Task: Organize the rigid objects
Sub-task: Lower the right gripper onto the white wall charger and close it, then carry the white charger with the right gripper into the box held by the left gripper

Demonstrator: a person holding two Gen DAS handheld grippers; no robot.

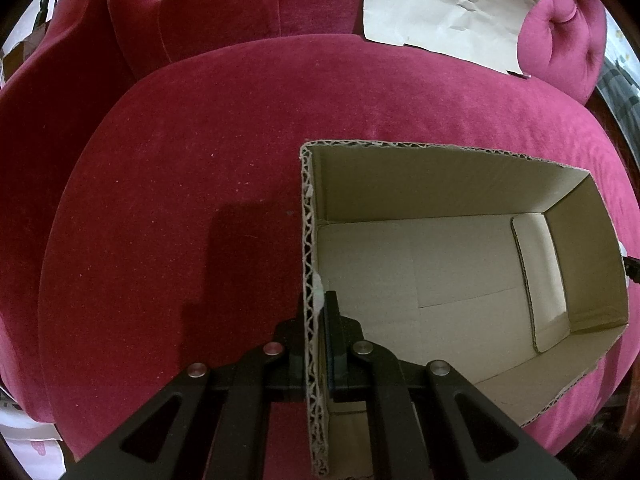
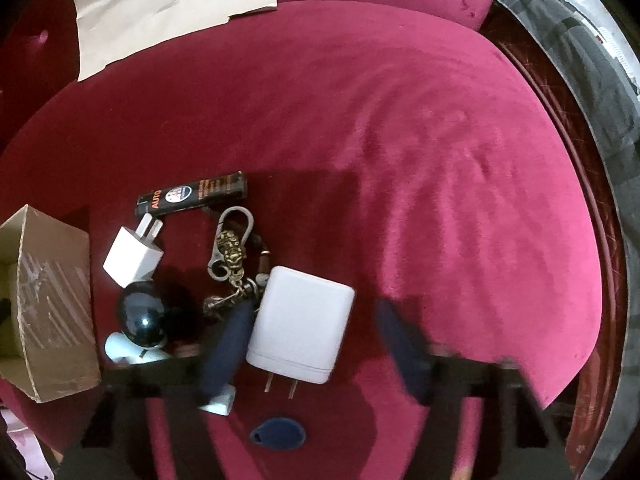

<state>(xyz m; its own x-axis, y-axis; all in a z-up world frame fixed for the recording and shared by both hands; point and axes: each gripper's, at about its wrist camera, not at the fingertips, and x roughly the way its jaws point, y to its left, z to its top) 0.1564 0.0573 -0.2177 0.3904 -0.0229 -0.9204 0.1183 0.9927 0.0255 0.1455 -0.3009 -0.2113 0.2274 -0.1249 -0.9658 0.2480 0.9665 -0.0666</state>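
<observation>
In the left wrist view my left gripper (image 1: 316,300) is shut on the near left wall of an open cardboard box (image 1: 440,184), one finger inside and one outside. The box stands with nothing in it on a red velvet seat. In the right wrist view my right gripper (image 2: 313,310) points down over a large white charger (image 2: 300,320) that lies between its blurred fingers. The left finger is against the charger's side and the right finger stands apart from it. Beside it lie a key bunch with a brass charm (image 2: 232,252), a small white plug (image 2: 132,256) and a black lighter (image 2: 192,196).
A shiny black ball on a white base (image 2: 142,314) and a blue oval fob (image 2: 278,434) lie near the charger. The box's taped end (image 2: 52,304) shows at the left. A creased paper sheet (image 2: 160,4) leans on the backrest. The seat's edge (image 2: 560,208) curves round on the right.
</observation>
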